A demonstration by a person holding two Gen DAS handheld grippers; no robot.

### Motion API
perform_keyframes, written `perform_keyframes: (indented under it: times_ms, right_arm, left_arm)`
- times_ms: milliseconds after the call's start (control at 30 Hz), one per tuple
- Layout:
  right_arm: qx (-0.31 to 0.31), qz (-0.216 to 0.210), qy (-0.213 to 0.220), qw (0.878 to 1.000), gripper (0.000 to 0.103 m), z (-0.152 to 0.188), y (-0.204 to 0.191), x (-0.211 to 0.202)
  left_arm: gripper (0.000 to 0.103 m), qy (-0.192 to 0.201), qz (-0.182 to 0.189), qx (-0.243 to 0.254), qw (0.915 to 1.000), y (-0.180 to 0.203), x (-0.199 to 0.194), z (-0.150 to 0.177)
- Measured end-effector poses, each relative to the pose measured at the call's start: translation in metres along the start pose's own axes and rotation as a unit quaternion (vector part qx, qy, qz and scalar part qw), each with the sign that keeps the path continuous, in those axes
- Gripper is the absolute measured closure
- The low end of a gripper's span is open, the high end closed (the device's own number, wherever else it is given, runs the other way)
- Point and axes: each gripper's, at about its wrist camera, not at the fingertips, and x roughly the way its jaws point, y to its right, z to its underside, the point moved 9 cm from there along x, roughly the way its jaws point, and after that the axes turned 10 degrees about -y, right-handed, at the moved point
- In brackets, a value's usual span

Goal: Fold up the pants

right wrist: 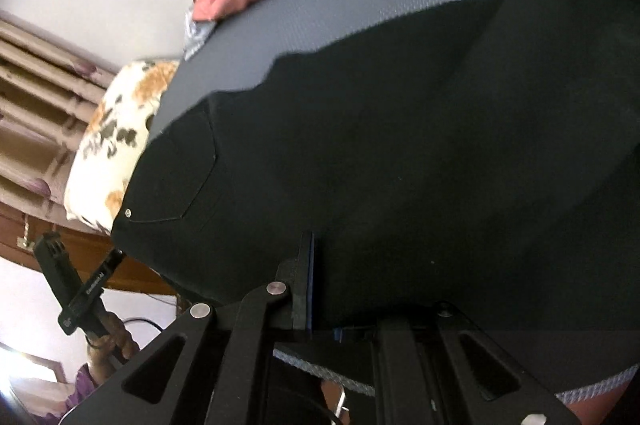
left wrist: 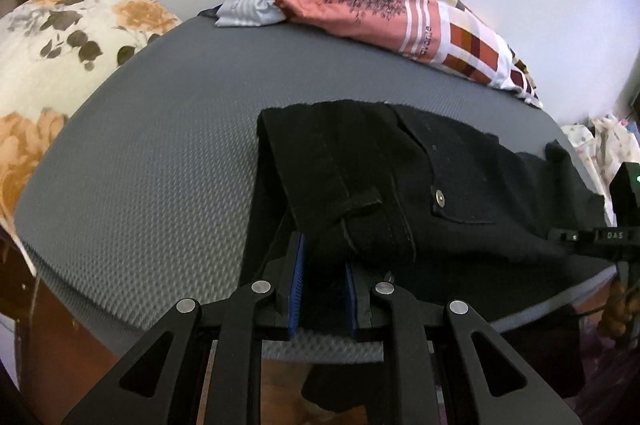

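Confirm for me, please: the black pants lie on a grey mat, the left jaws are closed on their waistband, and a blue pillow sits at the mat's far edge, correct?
Not quite: the pillow at the far edge is salmon pink with white stripes and brown checks, not blue, as the left wrist view shows. The rest holds: the black pants lie on the grey mat, and the left gripper has its jaws closed on their waistband.

Black pants (left wrist: 420, 185), folded lengthwise, lie across the near right part of the grey mattress, waistband bunched at near edge; back pocket button up; far hem possibly frayed.
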Motion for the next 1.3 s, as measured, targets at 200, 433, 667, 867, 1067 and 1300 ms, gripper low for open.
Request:
perform_keyframes:
  times_ms: [200, 433, 667, 867, 1067, 1300]
  right_arm:
    - [-0.007, 0.012, -0.015, 1.000, 0.095, 0.018, 0.007, 0.011]
    - [-0.010, 0.011, -0.015, 1.000, 0.095, 0.019, 0.008, 0.012]
    - [0.006, -0.022, -0.015, 1.000, 0.091, 0.019, 0.011, 0.011]
    - [0.048, -0.101, -0.011, 0.994, 0.077, 0.020, 0.016, 0.007]
    - [0.070, -0.125, 0.048, 0.989, 0.070, 0.000, 0.051, -0.030]
    - [0.129, -0.139, 0.169, 0.967, 0.070, -0.072, 0.150, -0.102]
  left_arm:
    - [0.075, -0.019, -0.043, -0.008, 0.9989, -0.014, 0.016, 0.017]
    - [0.013, 0.019, -0.169, -0.070, 0.9829, -0.053, -0.023, 0.024]
    - [0.013, 0.113, -0.063, -0.067, 0.9893, -0.006, -0.080, -0.016]
    - [0.015, -0.022, 0.078, 0.062, 0.9948, 0.127, 0.013, -0.008]
    - [0.020, -0.085, 0.069, 0.091, 0.9898, 0.160, 0.066, 0.032]
    - [0.020, -0.089, 0.051, 0.104, 0.9893, 0.163, 0.069, 0.034]
